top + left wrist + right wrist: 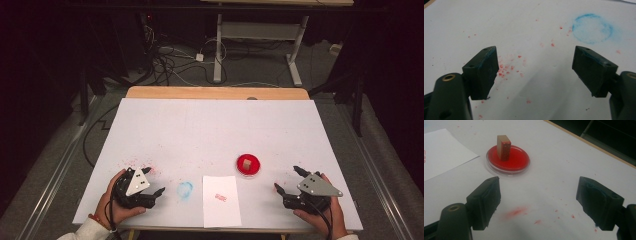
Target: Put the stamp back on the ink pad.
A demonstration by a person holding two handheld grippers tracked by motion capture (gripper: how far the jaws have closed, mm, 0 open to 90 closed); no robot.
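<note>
Both grippers rest low at the near edge of the tabletop [215,120], neither one holding anything. Left gripper [152,181] sits at approx 7 o'clock of the tabletop, fingers [482,72] spread wide w/ nothing between them but white surface and red specks [506,70]; a faint blue ring stain [592,28] lies ahead of it toward 1 o'clock in the left gripper view. Right gripper [287,180] sits at approx 5 o'clock, fingers [486,201] also wide apart, empty.

Task thing: small wooden stamp block [504,147], standing upright on the red ink pad [520,161], which is a round dish just right of tabletop centre. In the right gripper view it's at approx 11 o'clock from the fingers, clearly apart from them. White paper sheet [221,200] lies at 6 o'clock, btw the two grippers, w/ a small red print [220,197] on it already.

Judgement: looks like a rest/reset point btw stampings – block parked on the pad, nothing gripped. Next move prob. calls for the right gripper to go fwd toward 11 o'clock, straddle the block on its flat sides, close, lift straight up so the dish doesn't drag along. Left gripper could steady the paper.
</note>
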